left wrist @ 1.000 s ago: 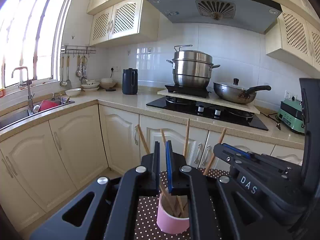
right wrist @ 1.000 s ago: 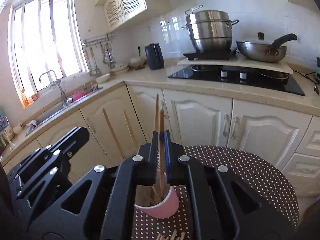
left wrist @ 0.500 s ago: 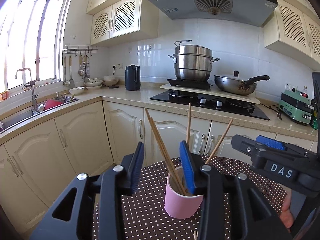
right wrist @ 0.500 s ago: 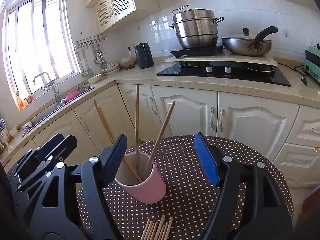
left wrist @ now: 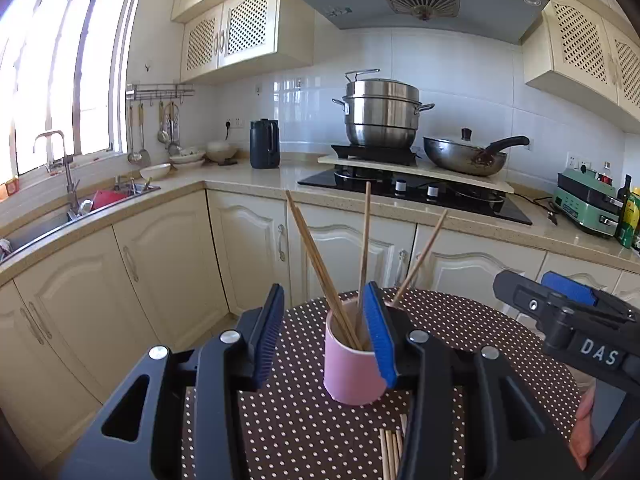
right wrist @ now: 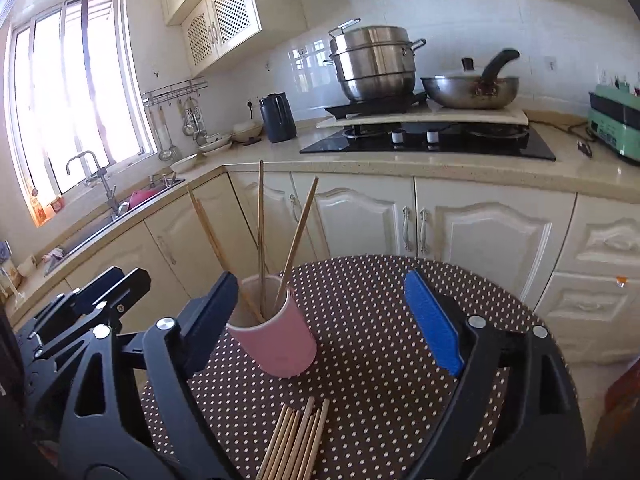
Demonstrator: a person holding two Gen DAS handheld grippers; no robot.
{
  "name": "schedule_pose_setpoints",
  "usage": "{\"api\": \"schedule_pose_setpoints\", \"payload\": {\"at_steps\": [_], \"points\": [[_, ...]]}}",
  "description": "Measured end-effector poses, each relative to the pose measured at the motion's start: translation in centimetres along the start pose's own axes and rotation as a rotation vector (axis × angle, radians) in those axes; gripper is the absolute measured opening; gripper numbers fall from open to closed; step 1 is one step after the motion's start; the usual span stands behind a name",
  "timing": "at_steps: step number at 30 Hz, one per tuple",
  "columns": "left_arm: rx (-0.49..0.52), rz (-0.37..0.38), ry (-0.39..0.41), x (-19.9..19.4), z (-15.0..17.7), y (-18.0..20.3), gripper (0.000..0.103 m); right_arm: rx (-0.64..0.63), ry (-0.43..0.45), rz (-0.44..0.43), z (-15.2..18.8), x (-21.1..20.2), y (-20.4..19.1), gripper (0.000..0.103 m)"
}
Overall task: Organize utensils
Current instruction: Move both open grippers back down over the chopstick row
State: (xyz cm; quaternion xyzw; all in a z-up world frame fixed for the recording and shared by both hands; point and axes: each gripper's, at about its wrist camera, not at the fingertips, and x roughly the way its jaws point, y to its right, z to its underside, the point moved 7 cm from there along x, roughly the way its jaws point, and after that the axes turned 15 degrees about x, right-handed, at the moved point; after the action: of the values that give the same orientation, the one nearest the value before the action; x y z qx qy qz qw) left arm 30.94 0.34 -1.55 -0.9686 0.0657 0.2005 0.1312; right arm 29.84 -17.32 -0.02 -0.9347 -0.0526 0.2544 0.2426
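- Four long wooden chopsticks [left wrist: 362, 256] stand upright and splayed in a pink cylindrical cup [left wrist: 350, 364]; two lean left together, one is near vertical, one leans right.
- Cup sits on a round table under a brown white-dotted tablecloth [right wrist: 380, 360], towards its near left part in the right wrist view.
- Loose bundle of wooden chopsticks [right wrist: 298, 436] lies flat on the cloth just in front of the cup.
- Left gripper [left wrist: 326, 336]: blue-padded jaws have just been opening and stand partly apart, with nothing pinched; its right pad overlaps the cup's rim in the left wrist view, contact unclear.
- Right gripper [right wrist: 332, 320]: jaws have just been opening and stand wide apart, empty; the cup is just beside its left finger.
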Motion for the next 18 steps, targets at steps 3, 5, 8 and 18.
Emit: {"api": "schedule_pose_setpoints", "payload": {"at_steps": [3, 5, 8, 18], "points": [[0.008, 0.014, -0.012, -0.2, 1.0, 0.5, 0.041, 0.020, -0.016, -0.003, 1.0, -0.6, 0.7, 0.089], [0.013, 0.020, -0.022, -0.4, 1.7, 0.8, 0.041, 0.019, -0.024, 0.018, 1.7, -0.8, 1.1, 0.091], [0.015, 0.040, -0.035, -0.6, 2.7, 1.3, 0.041, 0.014, -0.041, 0.049, 2.8, -1.1, 1.6, 0.092], [0.021, 0.084, -0.119, -0.1, 7.1, 2.7, 0.042, 0.057, -0.124, 0.141, 7.4, 0.6, 4.3, 0.093]]}}
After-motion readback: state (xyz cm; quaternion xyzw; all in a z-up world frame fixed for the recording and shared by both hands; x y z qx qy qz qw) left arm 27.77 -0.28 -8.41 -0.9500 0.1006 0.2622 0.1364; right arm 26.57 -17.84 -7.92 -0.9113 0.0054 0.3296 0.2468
